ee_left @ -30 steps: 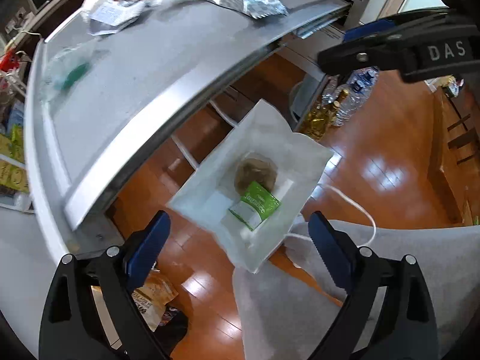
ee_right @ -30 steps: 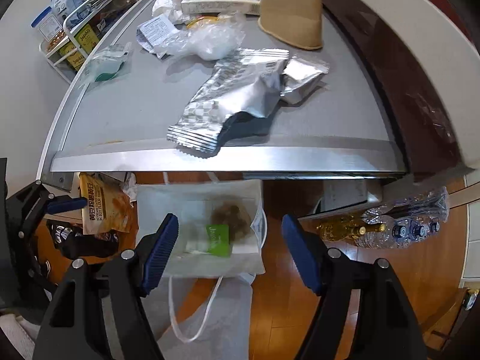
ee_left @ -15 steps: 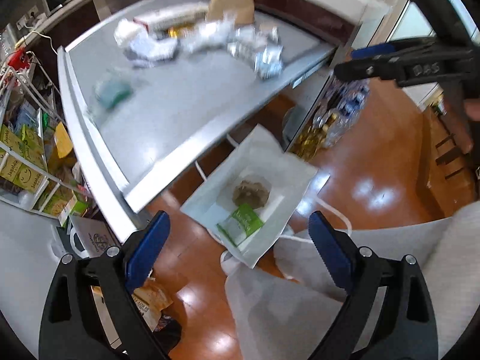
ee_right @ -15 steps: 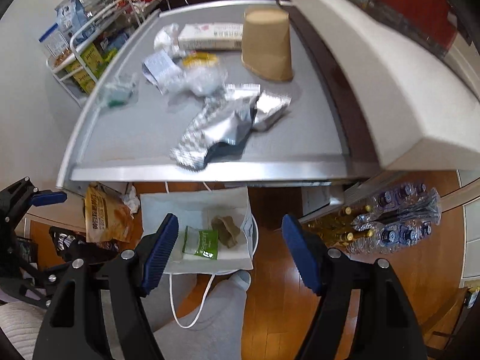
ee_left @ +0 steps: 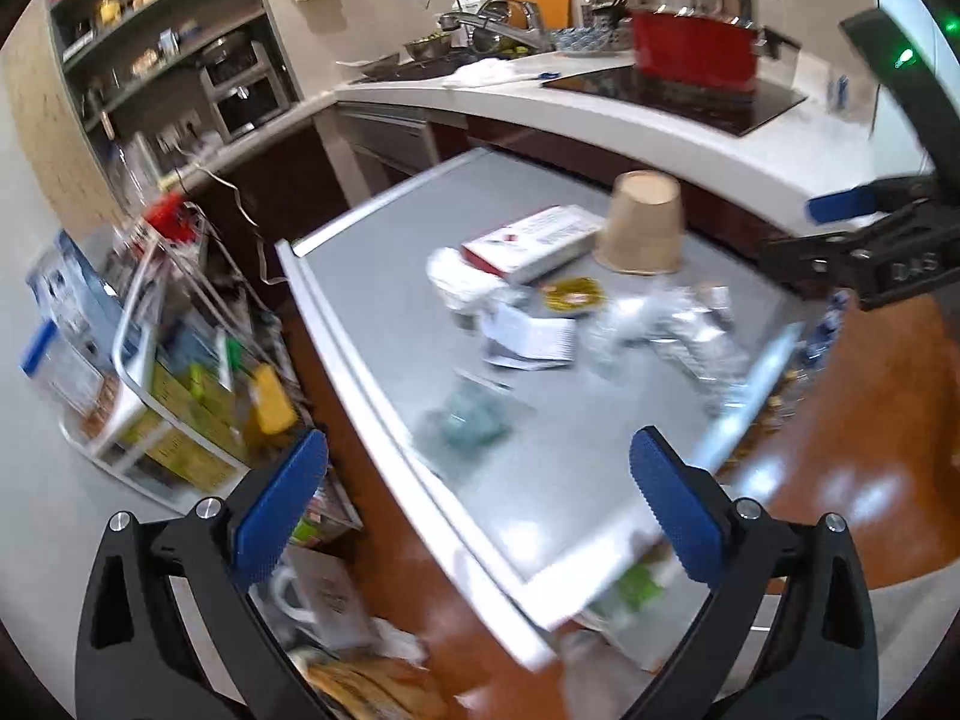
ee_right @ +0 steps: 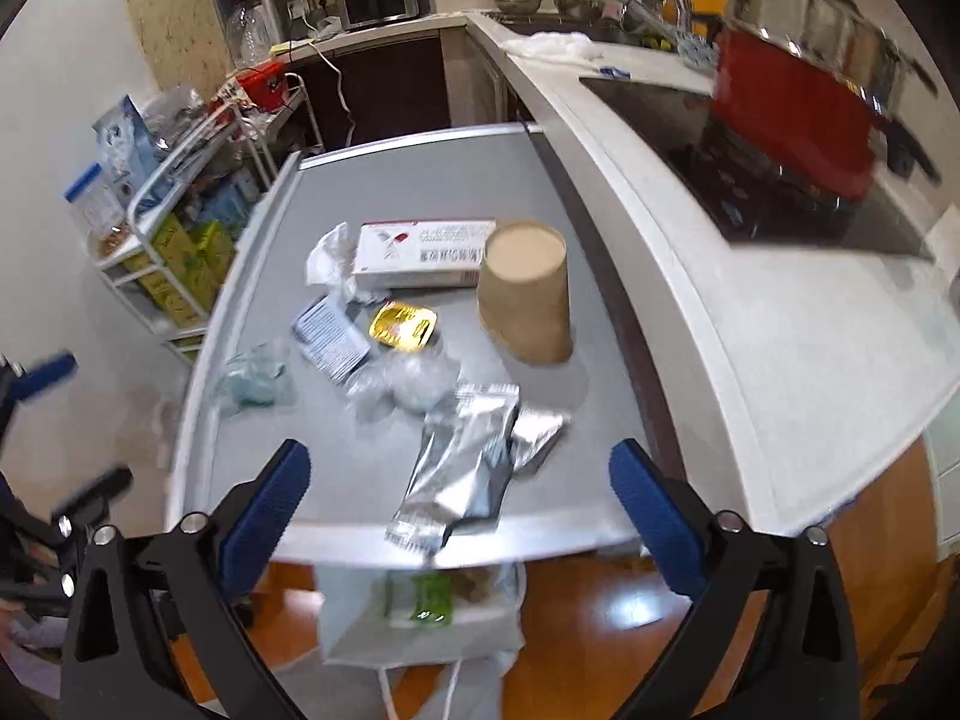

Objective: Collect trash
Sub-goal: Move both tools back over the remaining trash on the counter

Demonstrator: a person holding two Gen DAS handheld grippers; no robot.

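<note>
Your right gripper (ee_right: 459,495) and left gripper (ee_left: 477,501) both hang empty over the grey table (ee_right: 420,180), jaws opening wide with nothing between them. A second ago both looked down past the table edge into the white bag (ee_right: 420,618) on the floor; now they have lifted and tilted up, so the tabletop fills each view. The bag sits below the near edge of the table, a green packet (ee_right: 429,597) already inside it.

That shift reads as one drop finished and the next pick about to begin. Nearest the table's front edge lies the silver wrapper (ee_right: 459,468), partly overhanging it and almost between your right jaws. Behind it on the table sit a crumpled clear plastic wad (ee_right: 414,387), a yellow foil pack (ee_right: 402,327), a folded leaflet (ee_right: 330,336), a white box (ee_right: 420,255) and an upturned paper cup (ee_right: 528,294). A bluish-green plastic scrap (ee_right: 258,381) lies toward the table's left edge, closest to your left gripper. Most of the trash is still to collect.
</note>
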